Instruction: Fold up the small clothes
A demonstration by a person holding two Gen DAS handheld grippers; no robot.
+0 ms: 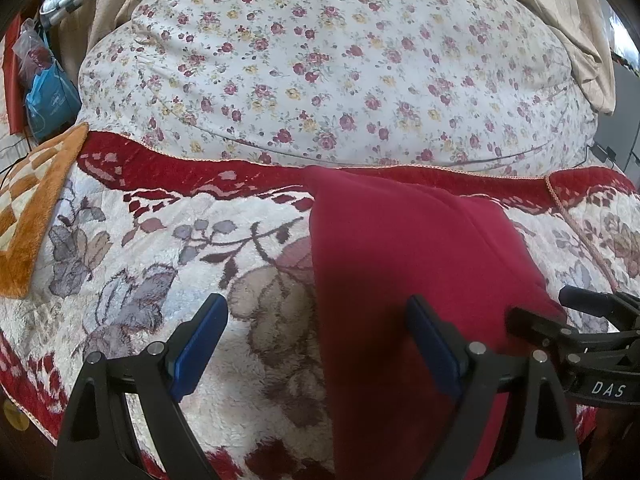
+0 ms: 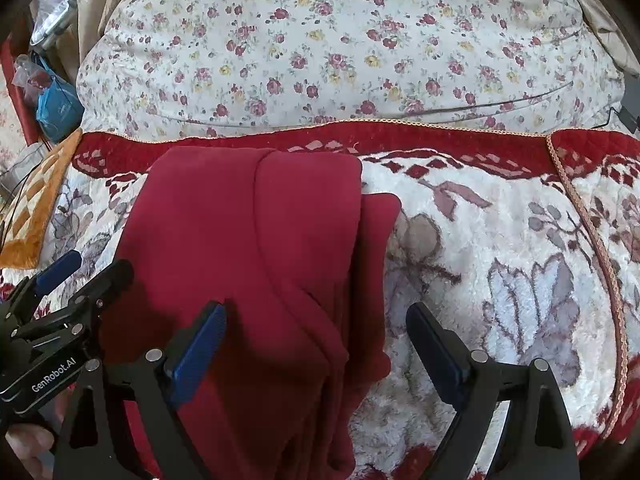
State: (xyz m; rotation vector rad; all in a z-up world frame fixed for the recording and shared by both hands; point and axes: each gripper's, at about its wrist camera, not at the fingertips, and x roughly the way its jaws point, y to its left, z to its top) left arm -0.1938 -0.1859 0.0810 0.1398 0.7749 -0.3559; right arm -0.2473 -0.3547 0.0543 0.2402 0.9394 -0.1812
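Observation:
A dark red garment (image 1: 400, 264) lies folded lengthwise in a long strip on the fluffy floral blanket (image 1: 160, 248). In the right wrist view the garment (image 2: 248, 260) shows layered folds and a narrower part sticking out on its right side. My left gripper (image 1: 316, 320) is open, straddling the garment's left edge just above it. My right gripper (image 2: 316, 328) is open over the garment's right edge. Each gripper shows in the other's view: the right one (image 1: 568, 320) at the right, the left one (image 2: 76, 280) at the left. Neither holds anything.
A big floral quilt (image 1: 340, 72) is piled behind the blanket's red border. An orange checkered mat (image 1: 28, 216) lies at the left. Bags and clutter (image 1: 44, 80) sit at the far left. Beige fabric (image 1: 576, 20) hangs at the back right.

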